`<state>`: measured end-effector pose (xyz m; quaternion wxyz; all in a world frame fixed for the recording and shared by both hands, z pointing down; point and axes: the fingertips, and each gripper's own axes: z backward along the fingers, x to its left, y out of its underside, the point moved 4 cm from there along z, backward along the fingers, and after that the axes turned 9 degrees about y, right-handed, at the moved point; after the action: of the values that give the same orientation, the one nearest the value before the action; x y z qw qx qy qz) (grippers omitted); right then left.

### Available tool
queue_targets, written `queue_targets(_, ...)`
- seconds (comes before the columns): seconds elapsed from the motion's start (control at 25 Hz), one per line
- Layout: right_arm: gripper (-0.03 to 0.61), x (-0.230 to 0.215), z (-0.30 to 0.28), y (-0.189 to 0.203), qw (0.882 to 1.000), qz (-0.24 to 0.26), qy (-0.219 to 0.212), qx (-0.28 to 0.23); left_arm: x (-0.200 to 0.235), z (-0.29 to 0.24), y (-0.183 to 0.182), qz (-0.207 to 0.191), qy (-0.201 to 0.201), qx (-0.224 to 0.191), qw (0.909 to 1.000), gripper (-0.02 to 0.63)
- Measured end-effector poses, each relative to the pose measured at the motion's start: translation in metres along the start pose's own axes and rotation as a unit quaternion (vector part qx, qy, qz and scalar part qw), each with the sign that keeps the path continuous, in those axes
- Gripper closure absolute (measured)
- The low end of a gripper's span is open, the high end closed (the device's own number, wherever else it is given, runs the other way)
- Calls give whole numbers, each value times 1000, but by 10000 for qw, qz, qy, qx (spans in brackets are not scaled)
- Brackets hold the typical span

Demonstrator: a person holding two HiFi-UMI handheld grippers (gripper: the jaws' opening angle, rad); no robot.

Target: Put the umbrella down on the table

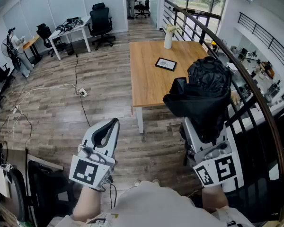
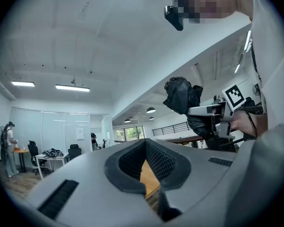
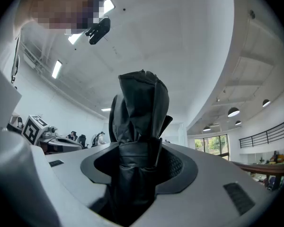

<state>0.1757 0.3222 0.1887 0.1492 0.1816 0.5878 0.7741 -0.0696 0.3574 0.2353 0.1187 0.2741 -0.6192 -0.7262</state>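
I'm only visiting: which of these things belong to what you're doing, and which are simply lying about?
In the job:
- umbrella, gripped in the jaws of the right gripper
- table, where it should go

Lying about:
- vase and frame on that table
- chair
- desk
- power strip
- left gripper, holding nothing

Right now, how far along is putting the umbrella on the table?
Done: the folded umbrella is clamped in the right gripper. In hand: it is held up in the air, with the table ahead; it does not rest on it. To do: reach the table, lay the umbrella down, open the jaws. The left gripper is shut and empty.
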Motion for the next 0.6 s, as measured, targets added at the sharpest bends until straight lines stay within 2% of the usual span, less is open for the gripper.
queue_targets(0.36,334,-17,4,12,9996,-230,-101,106,-13,-16,6,89,115,-11,9999,597)
queue_targets(0.6,334,-39,9,12,9994,-263,-84,209,-25,-28,-1,88,-36,79,9999,597)
